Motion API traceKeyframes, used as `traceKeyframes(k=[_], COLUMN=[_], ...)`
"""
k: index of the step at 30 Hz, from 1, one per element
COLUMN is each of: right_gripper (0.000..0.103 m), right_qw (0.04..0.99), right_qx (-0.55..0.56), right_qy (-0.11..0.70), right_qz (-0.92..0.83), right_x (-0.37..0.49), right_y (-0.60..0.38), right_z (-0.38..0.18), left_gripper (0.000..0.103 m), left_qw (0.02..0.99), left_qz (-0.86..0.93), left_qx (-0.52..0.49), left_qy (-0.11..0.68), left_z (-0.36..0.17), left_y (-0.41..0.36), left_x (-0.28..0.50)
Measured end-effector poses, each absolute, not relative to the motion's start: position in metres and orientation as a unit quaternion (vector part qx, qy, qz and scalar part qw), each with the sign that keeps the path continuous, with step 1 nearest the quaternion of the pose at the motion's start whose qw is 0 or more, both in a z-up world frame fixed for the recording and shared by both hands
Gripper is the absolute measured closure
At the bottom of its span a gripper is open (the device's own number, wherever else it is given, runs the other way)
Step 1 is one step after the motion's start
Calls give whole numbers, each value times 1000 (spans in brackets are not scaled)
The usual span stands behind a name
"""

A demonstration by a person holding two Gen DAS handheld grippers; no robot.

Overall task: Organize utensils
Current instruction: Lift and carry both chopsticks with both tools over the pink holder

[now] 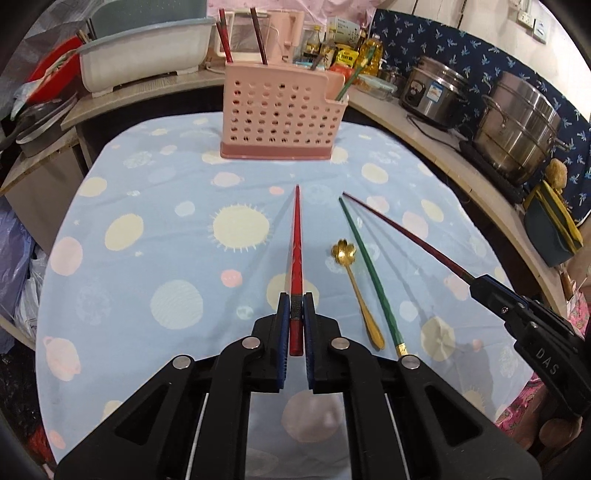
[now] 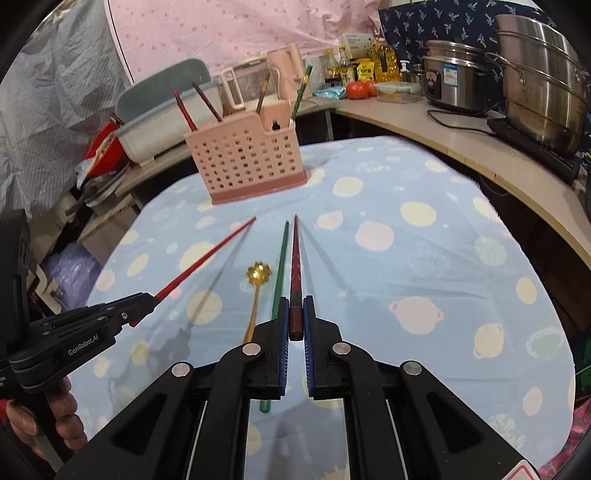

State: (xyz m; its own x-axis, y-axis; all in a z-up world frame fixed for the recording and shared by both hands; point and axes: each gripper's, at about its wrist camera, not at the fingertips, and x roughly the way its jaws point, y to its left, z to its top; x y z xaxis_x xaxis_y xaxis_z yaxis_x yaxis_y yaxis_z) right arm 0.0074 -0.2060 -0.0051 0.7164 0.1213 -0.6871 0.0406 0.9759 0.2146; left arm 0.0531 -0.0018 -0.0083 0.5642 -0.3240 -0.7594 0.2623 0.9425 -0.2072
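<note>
Left tongs [image 1: 294,314] clenched on the thick end of a red chopstick [image 1: 296,236], whose tip points far toward the pink holder [image 1: 280,118]. Right tongs [image 2: 295,314] clenched likewise on a dark red chopstick [image 2: 295,258], tip also directed at the holder. In the left wrist view the right tongs enter from the right edge; in the right wrist view the left tongs enter from the left, with a hand [image 2: 55,417] on their grip.

Between the two held chopsticks, a green chopstick [image 1: 364,273] and a gold spoon [image 1: 356,291] with a flower-shaped bowl lie side by side on the desk's blue dotted cloth [image 1: 147,258].

The holder stands at the far end of the cloth. Two reddish chopsticks [image 1: 240,35] stand in its left section; one green chopstick leans out of its right section.

Beyond the cloth, a counter carries steel pots [image 1: 517,125], bottles and a white tub [image 1: 147,62].
</note>
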Motion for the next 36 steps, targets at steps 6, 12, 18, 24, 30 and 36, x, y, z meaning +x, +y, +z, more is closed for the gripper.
traceKeyframes(k=[6,12,18,24,30,36], right_gripper=[96,96,96,96,96,96], right_qw=[929,938,946,949,955,960], right_qx=[124,130,132,149,144,150], right_qy=[348,320,295,275,253,230], right_qz=[28,28,30,43,48,57], right_x=[13,21,33,46,66,94], right_y=[-214,-219,-223,-227,-226,-225], right_z=[26,52,75,96,117,142], left_gripper=[96,96,96,96,96,96], left_qw=[900,912,922,932,942,951], left_qz=[-162,-155,-149,-147,-146,-145], left_qx=[-45,-50,-53,-52,-49,-43], left_qy=[403,377,353,328,300,268], left_z=[23,50,75,101,127,158], left_y=[10,15,20,20,18,15], left_x=[57,67,83,98,112,133])
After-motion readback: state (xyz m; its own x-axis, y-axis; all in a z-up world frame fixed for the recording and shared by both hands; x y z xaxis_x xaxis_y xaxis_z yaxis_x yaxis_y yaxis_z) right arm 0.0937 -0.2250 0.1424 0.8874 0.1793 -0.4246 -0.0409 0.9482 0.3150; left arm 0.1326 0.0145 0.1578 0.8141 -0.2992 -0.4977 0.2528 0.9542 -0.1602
